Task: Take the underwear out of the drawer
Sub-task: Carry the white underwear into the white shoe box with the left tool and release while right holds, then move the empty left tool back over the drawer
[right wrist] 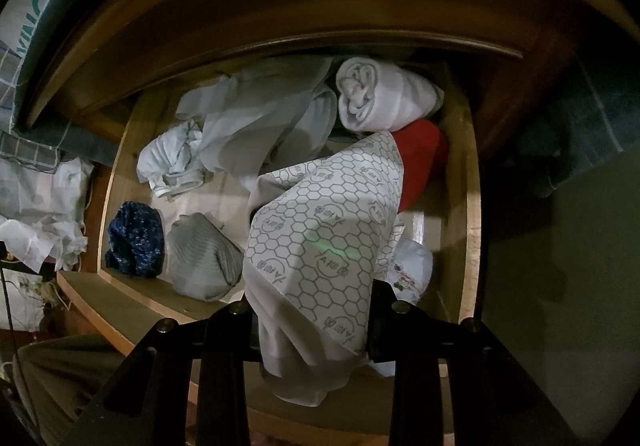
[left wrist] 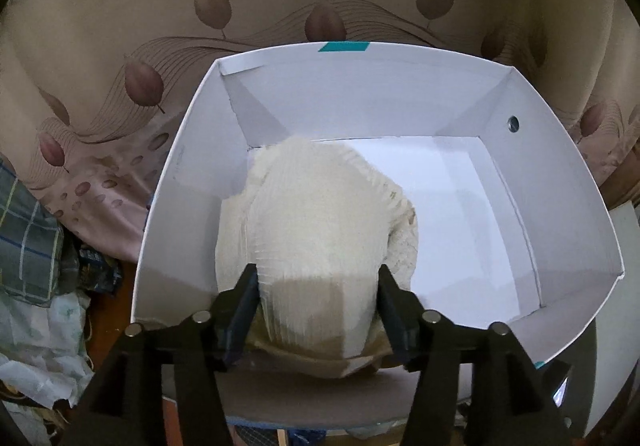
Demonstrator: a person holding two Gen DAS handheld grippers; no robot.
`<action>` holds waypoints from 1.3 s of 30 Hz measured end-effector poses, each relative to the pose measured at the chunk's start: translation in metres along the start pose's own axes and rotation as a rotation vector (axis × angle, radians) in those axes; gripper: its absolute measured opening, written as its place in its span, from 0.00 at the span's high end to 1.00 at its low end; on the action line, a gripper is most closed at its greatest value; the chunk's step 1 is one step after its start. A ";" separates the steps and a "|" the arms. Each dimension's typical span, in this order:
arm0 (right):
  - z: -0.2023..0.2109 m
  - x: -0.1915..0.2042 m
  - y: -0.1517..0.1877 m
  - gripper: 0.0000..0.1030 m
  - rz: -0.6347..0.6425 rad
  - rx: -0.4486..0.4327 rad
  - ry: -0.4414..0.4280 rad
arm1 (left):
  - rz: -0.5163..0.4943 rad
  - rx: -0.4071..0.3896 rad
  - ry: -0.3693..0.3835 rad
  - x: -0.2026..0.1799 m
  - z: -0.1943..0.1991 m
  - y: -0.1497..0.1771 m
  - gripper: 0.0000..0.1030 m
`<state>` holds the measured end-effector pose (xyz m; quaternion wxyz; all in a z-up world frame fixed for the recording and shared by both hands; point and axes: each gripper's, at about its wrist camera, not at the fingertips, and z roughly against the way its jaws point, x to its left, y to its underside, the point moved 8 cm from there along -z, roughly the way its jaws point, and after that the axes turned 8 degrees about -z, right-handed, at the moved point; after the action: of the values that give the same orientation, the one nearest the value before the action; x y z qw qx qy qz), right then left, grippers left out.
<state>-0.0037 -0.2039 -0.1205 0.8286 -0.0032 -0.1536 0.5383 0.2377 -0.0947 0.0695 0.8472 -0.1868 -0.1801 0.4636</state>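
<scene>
In the left wrist view my left gripper (left wrist: 316, 278) is shut on a cream ribbed piece of underwear (left wrist: 320, 222) and holds it over the near left part of a white cardboard box (left wrist: 560, 174). In the right wrist view my right gripper (right wrist: 312, 310) is shut on a white cloth with a grey hexagon print (right wrist: 320, 238), held above the open wooden drawer (right wrist: 468, 206). The drawer holds a rolled white piece (right wrist: 380, 98), a red piece (right wrist: 424, 154), pale grey clothes (right wrist: 256, 126), a grey roll (right wrist: 204, 258) and a dark blue bundle (right wrist: 136, 238).
A beige curtain with brown leaves (left wrist: 160, 46) hangs behind the box. Checked cloth (left wrist: 28, 238) and crumpled white paper (left wrist: 36, 346) lie left of the box. The dresser's curved wooden top (right wrist: 280, 6) overhangs the drawer. White crumpled paper (right wrist: 40, 214) lies left of the drawer.
</scene>
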 end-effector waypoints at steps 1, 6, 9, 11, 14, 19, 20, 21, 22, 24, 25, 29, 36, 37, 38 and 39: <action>-0.001 0.001 0.000 0.71 0.001 0.000 -0.008 | -0.009 -0.015 -0.010 0.000 0.003 -0.002 0.42; -0.003 0.008 0.002 0.71 0.029 -0.003 -0.007 | -0.015 -0.096 -0.053 0.005 0.027 -0.013 0.42; -0.003 0.006 0.002 0.71 0.024 -0.001 -0.004 | 0.008 -0.130 -0.053 0.012 0.046 -0.011 0.41; -0.004 0.005 0.002 0.71 0.021 -0.002 0.000 | 0.018 -0.147 -0.046 0.015 0.058 -0.005 0.41; -0.002 0.006 0.001 0.71 0.012 -0.011 -0.023 | 0.017 -0.156 -0.045 0.018 0.070 0.011 0.41; -0.002 0.007 0.001 0.71 0.019 -0.014 -0.010 | 0.039 -0.182 -0.058 0.026 0.087 0.050 0.40; -0.002 0.007 0.001 0.71 0.016 -0.014 -0.011 | 0.042 -0.180 -0.061 0.027 0.088 0.058 0.40; -0.002 0.007 0.001 0.71 0.016 -0.015 -0.010 | 0.049 -0.181 -0.055 0.029 0.090 0.068 0.40; -0.002 0.007 0.001 0.71 0.019 -0.017 -0.011 | 0.058 -0.187 -0.047 0.031 0.090 0.074 0.40; -0.002 0.006 0.001 0.71 0.013 -0.014 -0.028 | 0.075 -0.199 -0.057 0.037 0.093 0.089 0.40; -0.002 0.007 0.001 0.71 0.009 -0.016 -0.030 | 0.085 -0.209 -0.062 0.040 0.094 0.094 0.40; -0.001 0.006 -0.003 0.71 0.006 -0.033 -0.024 | 0.136 -0.231 -0.083 0.048 0.094 0.118 0.40; -0.002 0.004 -0.004 0.71 0.011 -0.042 0.014 | 0.127 -0.167 -0.101 0.030 0.042 0.164 0.40; -0.002 0.006 -0.004 0.71 0.013 -0.043 0.017 | 0.127 -0.157 -0.102 0.028 0.034 0.170 0.40; -0.003 0.007 -0.004 0.71 0.017 -0.044 0.022 | 0.137 -0.139 -0.106 0.025 0.024 0.178 0.40; -0.003 0.008 -0.003 0.71 0.023 -0.043 0.029 | 0.142 -0.129 -0.107 0.023 0.015 0.184 0.40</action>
<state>0.0033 -0.1976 -0.1211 0.8241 -0.0307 -0.1533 0.5444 0.1096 0.0193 -0.0034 0.7876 -0.2284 -0.2407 0.5192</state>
